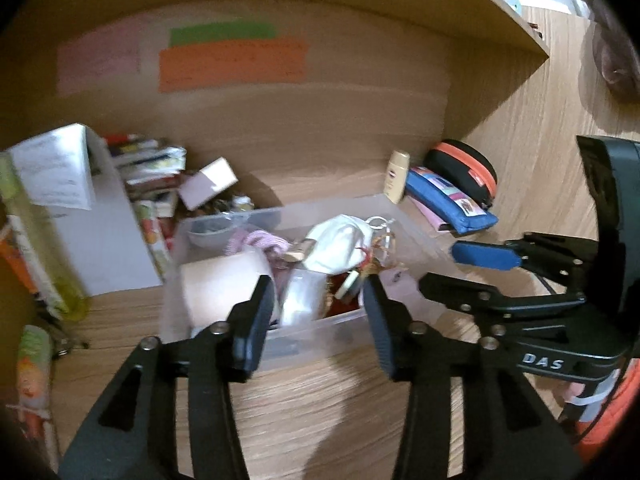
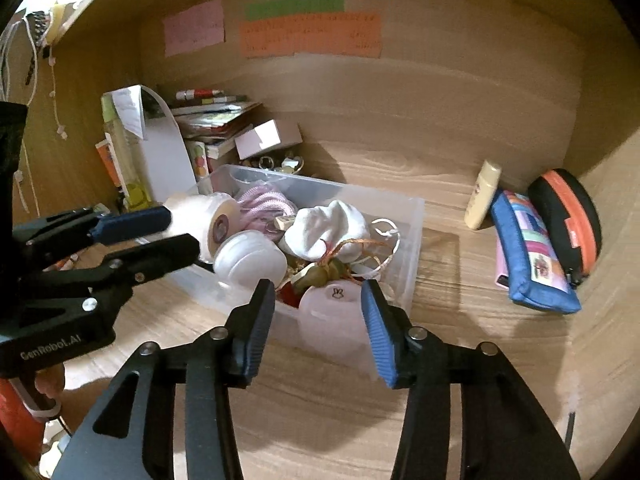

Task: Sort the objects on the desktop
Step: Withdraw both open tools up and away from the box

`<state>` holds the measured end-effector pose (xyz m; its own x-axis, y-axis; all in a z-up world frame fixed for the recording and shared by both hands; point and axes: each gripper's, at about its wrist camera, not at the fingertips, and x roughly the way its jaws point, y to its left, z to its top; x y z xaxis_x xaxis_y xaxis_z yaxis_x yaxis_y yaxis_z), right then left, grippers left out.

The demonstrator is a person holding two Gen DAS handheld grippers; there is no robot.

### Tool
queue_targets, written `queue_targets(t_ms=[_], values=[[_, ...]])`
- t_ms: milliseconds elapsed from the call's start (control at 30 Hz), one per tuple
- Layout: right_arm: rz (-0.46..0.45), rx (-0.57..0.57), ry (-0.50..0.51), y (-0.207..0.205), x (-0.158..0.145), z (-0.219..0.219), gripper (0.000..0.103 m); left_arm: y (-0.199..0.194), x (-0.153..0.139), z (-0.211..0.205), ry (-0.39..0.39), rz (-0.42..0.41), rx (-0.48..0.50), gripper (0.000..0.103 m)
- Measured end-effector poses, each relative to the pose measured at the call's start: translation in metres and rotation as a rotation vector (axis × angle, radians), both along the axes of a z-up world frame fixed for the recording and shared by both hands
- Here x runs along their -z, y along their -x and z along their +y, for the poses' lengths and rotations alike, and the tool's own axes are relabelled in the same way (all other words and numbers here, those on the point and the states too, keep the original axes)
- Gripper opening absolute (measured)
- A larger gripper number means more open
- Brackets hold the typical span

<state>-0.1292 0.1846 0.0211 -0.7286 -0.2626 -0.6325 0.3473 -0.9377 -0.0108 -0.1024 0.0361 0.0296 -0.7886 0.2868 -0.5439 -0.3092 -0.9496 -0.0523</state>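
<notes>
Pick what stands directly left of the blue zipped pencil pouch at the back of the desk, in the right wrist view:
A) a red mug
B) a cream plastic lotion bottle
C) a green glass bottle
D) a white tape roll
B: the cream plastic lotion bottle stands upright against the back wall, just left of the blue zipped pencil pouch, outside the clear plastic bin.

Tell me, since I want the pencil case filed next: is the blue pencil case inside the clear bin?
No, the blue pencil case lies on the desk to the right of the clear bin, beside the black-and-orange pouch.
</notes>
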Motion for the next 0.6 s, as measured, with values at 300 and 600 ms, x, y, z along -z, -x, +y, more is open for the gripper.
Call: queue_targets(t_ms=[300,600], values=[[0.095,0.018,0.024,-0.043,-0.022,0.001,0.066,-0.042,-0.018,-0.019,-0.034,0.066,-0.105,0.079],[0.237,0.066,0.031,-0.089,-0.041,-0.002,0.089,-0.084,-0.032,-0.026,0.000,0.169,-0.208,0.098]])
